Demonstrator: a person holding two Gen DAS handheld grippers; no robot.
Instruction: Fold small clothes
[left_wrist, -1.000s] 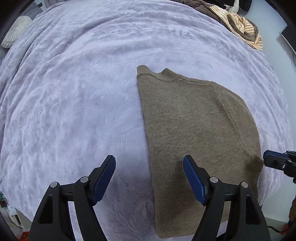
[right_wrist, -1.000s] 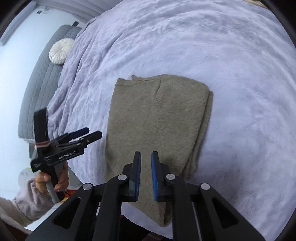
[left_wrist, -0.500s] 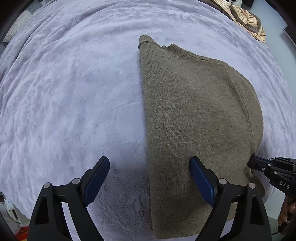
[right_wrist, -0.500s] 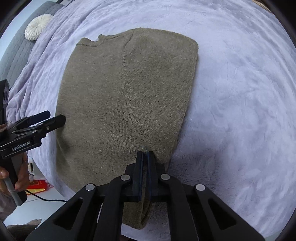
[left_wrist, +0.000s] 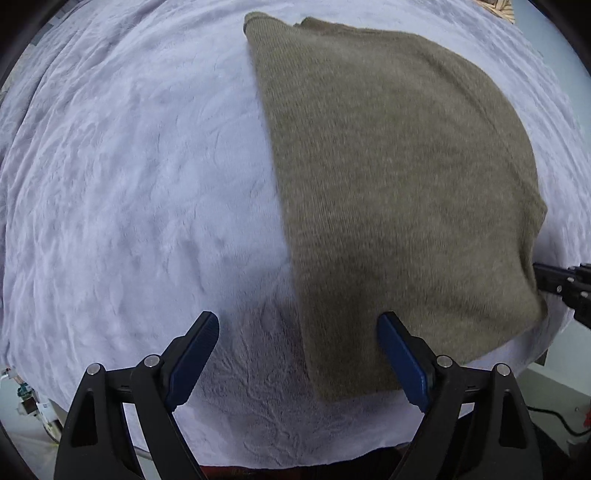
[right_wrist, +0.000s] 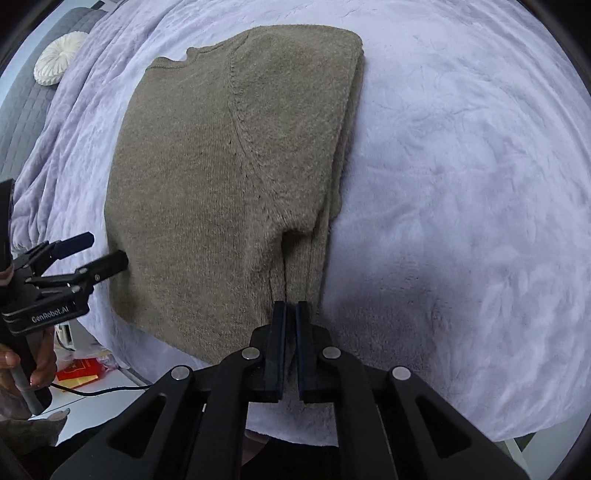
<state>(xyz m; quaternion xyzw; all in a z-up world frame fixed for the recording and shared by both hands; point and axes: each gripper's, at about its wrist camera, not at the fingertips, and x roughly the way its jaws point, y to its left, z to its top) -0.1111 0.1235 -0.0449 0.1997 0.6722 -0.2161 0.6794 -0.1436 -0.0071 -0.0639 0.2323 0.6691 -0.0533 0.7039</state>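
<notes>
An olive-brown knitted sweater (left_wrist: 399, 177), folded lengthwise, lies flat on the lilac plush blanket (left_wrist: 129, 177). My left gripper (left_wrist: 297, 354) is open and points down over the sweater's near left corner. The sweater's left edge runs between its blue pads (left_wrist: 192, 354) without touching them. In the right wrist view the sweater (right_wrist: 207, 177) shows its folded layers on the right side. There my right gripper (right_wrist: 291, 317) is shut on the sweater's near right edge, and creases run up to its tips. The left gripper (right_wrist: 105, 251), held in a hand, shows at the left; the right gripper (left_wrist: 546, 280) shows at the left wrist view's right edge.
The bed's near edge runs just below both grippers. A round white cushion (right_wrist: 59, 55) rests against a grey quilted headboard (right_wrist: 22, 110) at the far left. A red packet (right_wrist: 79, 371) and a black cable lie on the floor. A striped garment (left_wrist: 498, 5) sits far right.
Both grippers have sunk toward the sweater's near end. The right jaws have shut and now pinch the right edge. The left jaws have spread wider and straddle the left edge.
</notes>
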